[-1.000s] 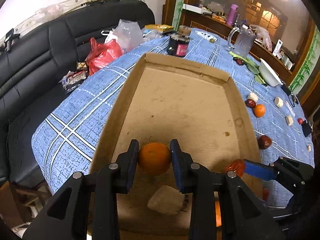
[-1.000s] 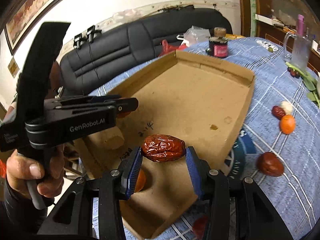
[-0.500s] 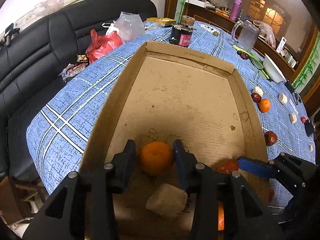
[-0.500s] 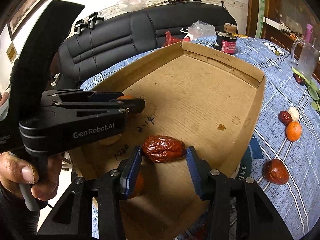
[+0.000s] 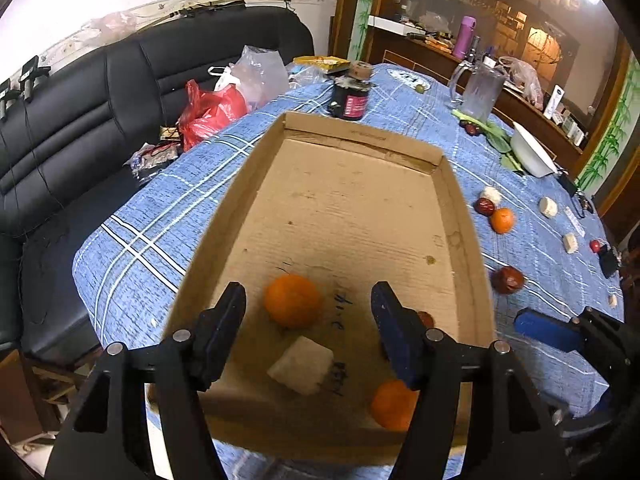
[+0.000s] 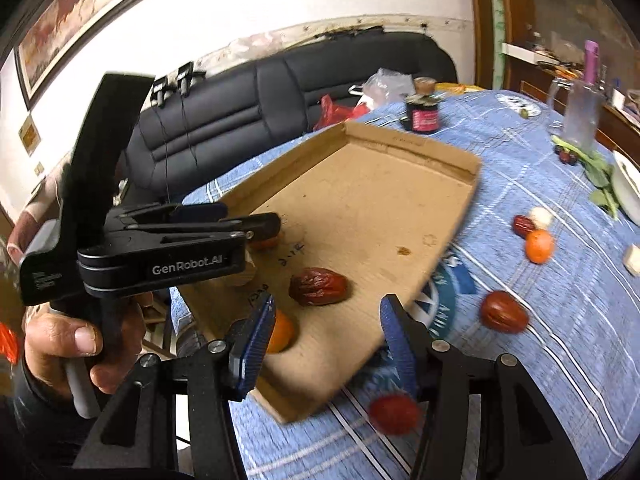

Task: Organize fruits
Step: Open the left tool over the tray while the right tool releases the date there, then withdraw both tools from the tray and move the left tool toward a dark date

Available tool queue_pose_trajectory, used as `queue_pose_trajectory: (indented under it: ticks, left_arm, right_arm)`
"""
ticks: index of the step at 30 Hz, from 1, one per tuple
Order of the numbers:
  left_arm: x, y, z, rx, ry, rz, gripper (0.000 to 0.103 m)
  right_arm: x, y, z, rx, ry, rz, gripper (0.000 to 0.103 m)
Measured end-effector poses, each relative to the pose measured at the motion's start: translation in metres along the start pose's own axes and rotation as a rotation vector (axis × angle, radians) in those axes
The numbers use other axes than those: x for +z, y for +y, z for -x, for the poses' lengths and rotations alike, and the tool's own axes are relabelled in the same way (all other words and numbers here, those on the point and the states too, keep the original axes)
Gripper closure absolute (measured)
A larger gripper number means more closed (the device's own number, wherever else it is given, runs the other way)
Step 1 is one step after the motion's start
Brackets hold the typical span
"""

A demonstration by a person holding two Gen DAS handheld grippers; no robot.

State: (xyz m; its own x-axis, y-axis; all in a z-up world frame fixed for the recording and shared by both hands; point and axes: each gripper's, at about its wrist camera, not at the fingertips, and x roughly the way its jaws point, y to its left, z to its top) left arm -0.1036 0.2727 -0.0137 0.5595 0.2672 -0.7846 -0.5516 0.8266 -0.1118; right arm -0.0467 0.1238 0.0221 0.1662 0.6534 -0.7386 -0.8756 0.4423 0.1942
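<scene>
A shallow cardboard tray (image 5: 360, 200) lies on the blue plaid table. My left gripper (image 5: 308, 332) is open over its near end; an orange (image 5: 293, 300) lies free on the tray floor between the jaws. A pale block (image 5: 301, 365) and a second orange (image 5: 394, 404) lie nearer. My right gripper (image 6: 326, 340) is open; a wrinkled red date (image 6: 318, 286) lies on the tray (image 6: 360, 200) just beyond the jaws. The left gripper (image 6: 256, 220) shows from the side in the right wrist view.
Loose on the cloth right of the tray: a date (image 5: 507, 279), an orange (image 5: 502, 220), another date (image 5: 484, 206), white pieces (image 5: 548, 207). Two dates (image 6: 504, 312) (image 6: 394, 408) lie near my right gripper. A dark jar (image 5: 350, 100), glass jug (image 5: 478, 90), white bowl (image 5: 532, 154) stand behind. Black sofa at left.
Both grippers opened. The left let go of the orange and the right let go of the date; both fruits now rest on the tray floor. Both grippers pulled back slightly.
</scene>
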Motion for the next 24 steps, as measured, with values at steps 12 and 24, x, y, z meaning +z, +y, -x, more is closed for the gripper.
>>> queue_pose_trajectory:
  ticks: [12, 24]
  left_arm:
    - [-0.002, -0.045, 0.026, -0.068, -0.020, -0.058, 0.039]
    - [-0.017, -0.113, 0.030, -0.153, 0.006, -0.181, 0.039]
  right_arm:
    - [-0.037, -0.068, 0.062, -0.076, -0.051, -0.166, 0.047]
    - [-0.074, -0.121, 0.100, -0.174, -0.081, -0.274, 0.047]
